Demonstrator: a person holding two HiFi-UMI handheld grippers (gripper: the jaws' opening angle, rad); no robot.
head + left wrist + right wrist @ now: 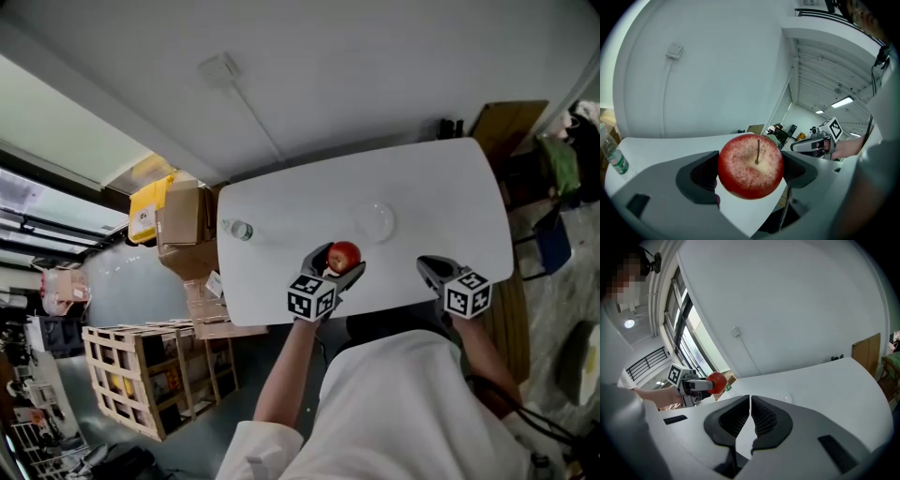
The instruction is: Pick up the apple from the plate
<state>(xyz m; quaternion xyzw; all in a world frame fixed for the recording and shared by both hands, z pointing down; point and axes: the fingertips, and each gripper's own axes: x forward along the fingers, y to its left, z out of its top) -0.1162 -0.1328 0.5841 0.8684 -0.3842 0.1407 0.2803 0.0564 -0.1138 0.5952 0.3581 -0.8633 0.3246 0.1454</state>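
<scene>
A red apple point(344, 255) is clamped between the jaws of my left gripper point(341, 260), held above the near part of the white table point(281, 216). In the left gripper view the apple point(751, 165) fills the gap, stem toward the camera. The clear glass plate point(372, 222) lies bare on the table beyond it, faint in the right gripper view as the plate point(782, 398). My right gripper point(427, 267) hovers at the table's near right edge, jaws pressed together with nothing between them point(750, 405). From there the apple point(717, 382) shows to the left.
A small plastic water bottle point(237, 230) stands near the table's left edge, also the bottle point(613, 159). Cardboard boxes point(183, 220) and a wooden crate point(155, 375) sit on the floor left of the table. A wooden board point(506, 122) leans behind the far right corner.
</scene>
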